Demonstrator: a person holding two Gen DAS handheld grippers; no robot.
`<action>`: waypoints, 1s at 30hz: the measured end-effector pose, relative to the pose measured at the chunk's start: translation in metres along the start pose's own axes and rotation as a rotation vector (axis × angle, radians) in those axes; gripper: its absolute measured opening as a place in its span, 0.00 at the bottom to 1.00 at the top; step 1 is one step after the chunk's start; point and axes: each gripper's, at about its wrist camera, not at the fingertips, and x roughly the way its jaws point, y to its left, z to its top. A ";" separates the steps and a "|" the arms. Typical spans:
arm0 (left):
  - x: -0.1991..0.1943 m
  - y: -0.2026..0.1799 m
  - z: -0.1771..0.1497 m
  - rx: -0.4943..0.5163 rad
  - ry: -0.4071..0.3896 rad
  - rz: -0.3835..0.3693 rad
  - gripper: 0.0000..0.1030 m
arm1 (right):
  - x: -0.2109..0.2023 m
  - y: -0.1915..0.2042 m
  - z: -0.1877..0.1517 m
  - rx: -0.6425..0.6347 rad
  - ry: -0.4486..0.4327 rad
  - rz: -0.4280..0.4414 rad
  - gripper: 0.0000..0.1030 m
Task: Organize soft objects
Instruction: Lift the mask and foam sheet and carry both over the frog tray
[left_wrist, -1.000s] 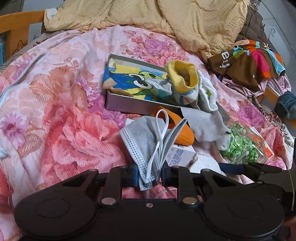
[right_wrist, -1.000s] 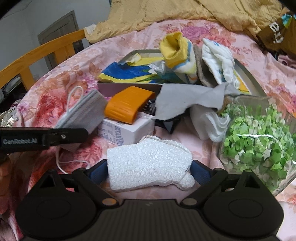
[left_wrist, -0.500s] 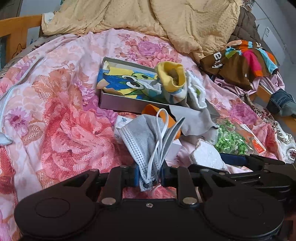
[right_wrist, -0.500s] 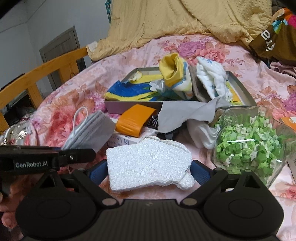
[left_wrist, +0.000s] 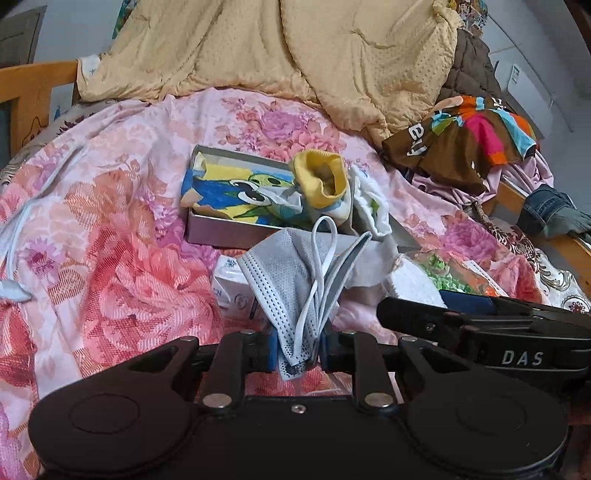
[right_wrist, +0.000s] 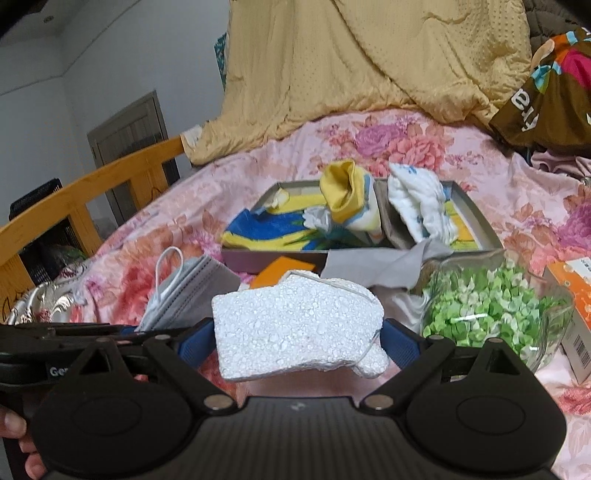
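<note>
**Both tools loaded, carrying toward the box**

The left tool (left_wrist: 295, 354) is pinching a folded grey mask (left_wrist: 295, 280) near its lower edge, jaws nearly closed on it, so that the mask is standing up in front of the camera with its white ear loops hanging loose. The right tool (right_wrist: 297, 343) is clamping a white foam block (right_wrist: 299, 325) across its width, jaws set wide, the block filling the gap between the blue pads. Both items are hanging clear of the bed (left_wrist: 110, 240), over the clutter just in front of the grey box (left_wrist: 229, 230).

The step in hand looks like the carry: each tool is bringing a soft item toward the box, which is already holding a yellow-cuffed sock (left_wrist: 323, 184), a white cloth (right_wrist: 417, 206) and a blue-and-yellow fabric (left_wrist: 229, 188). In the right view the box is showing a divider, with the sock in the left part and the white cloth in the right.

The next move is calling for a choice of compartment and a clear path. The two tools are travelling close together, the right one lying just beside the mask in the left view, so they are likely to need taking turns over the box. The mask is limp and its loops may be catching on the box wall or the sock; lowering it well inside before opening would help. The foam is light and rigid enough to drop flat, but the glass jar (right_wrist: 491, 306) of green bits is standing near its route.
</note>
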 end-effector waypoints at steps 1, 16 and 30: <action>-0.001 0.000 0.000 -0.001 -0.006 0.001 0.21 | -0.001 0.000 0.001 -0.001 -0.010 -0.001 0.93; 0.006 0.006 0.039 0.007 -0.084 -0.008 0.21 | -0.010 -0.004 0.022 -0.004 -0.159 -0.012 0.94; 0.060 0.051 0.112 -0.100 -0.231 0.025 0.21 | 0.033 -0.010 0.064 -0.020 -0.236 -0.064 0.94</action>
